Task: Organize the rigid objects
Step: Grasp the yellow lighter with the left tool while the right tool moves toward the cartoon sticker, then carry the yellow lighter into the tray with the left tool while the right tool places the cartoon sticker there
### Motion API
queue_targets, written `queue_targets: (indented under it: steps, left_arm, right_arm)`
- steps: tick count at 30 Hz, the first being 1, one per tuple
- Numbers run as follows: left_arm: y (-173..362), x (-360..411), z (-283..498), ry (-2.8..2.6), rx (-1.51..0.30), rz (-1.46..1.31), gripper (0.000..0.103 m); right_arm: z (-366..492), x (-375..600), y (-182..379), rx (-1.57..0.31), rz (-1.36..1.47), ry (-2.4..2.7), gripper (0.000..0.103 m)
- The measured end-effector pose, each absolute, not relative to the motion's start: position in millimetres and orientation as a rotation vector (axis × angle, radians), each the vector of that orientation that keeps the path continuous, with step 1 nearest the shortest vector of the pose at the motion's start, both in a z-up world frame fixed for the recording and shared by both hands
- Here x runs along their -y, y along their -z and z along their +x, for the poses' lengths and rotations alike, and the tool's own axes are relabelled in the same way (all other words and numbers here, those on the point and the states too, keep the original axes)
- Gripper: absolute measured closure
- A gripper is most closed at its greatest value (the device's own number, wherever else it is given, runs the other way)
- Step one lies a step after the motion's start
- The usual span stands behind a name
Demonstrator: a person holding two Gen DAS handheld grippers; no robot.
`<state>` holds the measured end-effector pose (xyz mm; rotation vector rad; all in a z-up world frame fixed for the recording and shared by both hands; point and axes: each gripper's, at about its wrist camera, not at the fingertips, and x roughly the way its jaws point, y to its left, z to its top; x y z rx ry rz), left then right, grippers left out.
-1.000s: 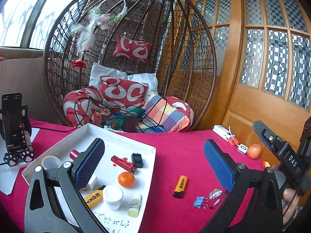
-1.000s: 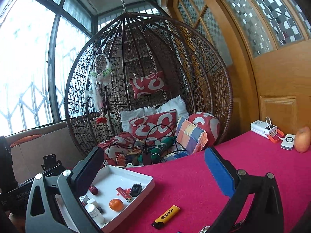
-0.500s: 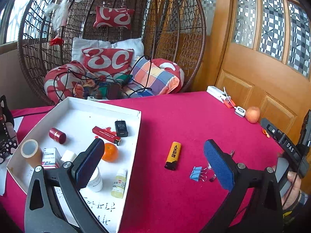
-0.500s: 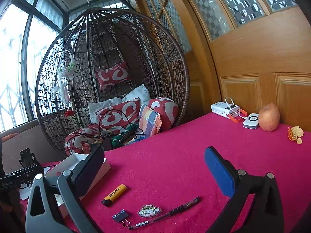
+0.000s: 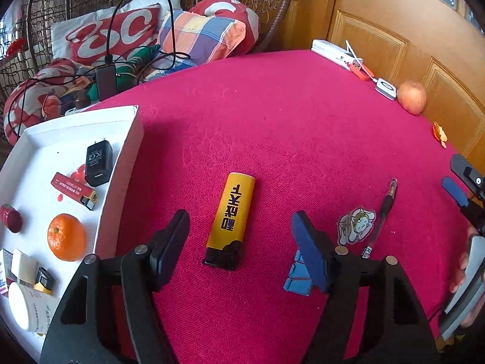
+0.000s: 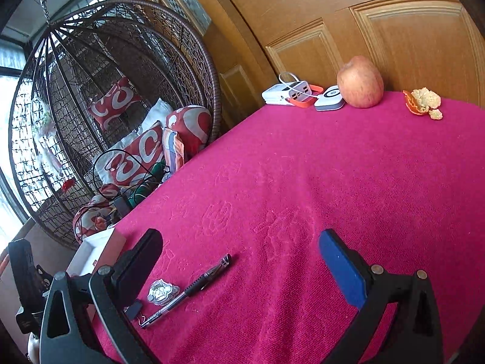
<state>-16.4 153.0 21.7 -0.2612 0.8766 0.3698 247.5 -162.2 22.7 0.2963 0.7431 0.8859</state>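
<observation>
A yellow lighter with a black end lies on the red tablecloth. My left gripper is open, low over it, fingers either side of its near end, not touching. A blue binder clip, a cartoon sticker and a black pen lie right of it. My right gripper is open and empty above the cloth; the pen and sticker lie by its left finger. It also shows at the left wrist view's right edge.
A white tray at the left holds a black charger, an orange, a red tube and small bottles. An apple, power bank and orange peel sit by the wooden door. A wicker hanging chair stands behind.
Both grippers have dropped toward the table and tilted down. The left one has closed in over the lighter; the right one has moved toward the pen. Both stay open.
</observation>
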Motion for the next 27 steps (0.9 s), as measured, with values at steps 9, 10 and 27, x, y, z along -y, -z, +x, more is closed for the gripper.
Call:
queue_targets:
  steps: [9, 10, 27]
  left_arm:
    - [-9.4, -150.1, -7.1, -0.338, -0.904, -0.189, 0.055]
    - [-9.8, -150.7, -8.7, -0.333, -0.901, -0.189, 0.070]
    - [-9.1, -160.9, -29.5, -0.349, -0.843, -0.286, 0.079]
  right_arm:
    - [245.6, 141.5, -24.5, -0.780, 0.205, -1.017, 0.000]
    - [242.3, 134.5, -26.6, -0.782, 0.161, -1.053, 0.000]
    - [186.2, 28.2, -7.9, -0.857, -0.489, -1.372, 0.043]
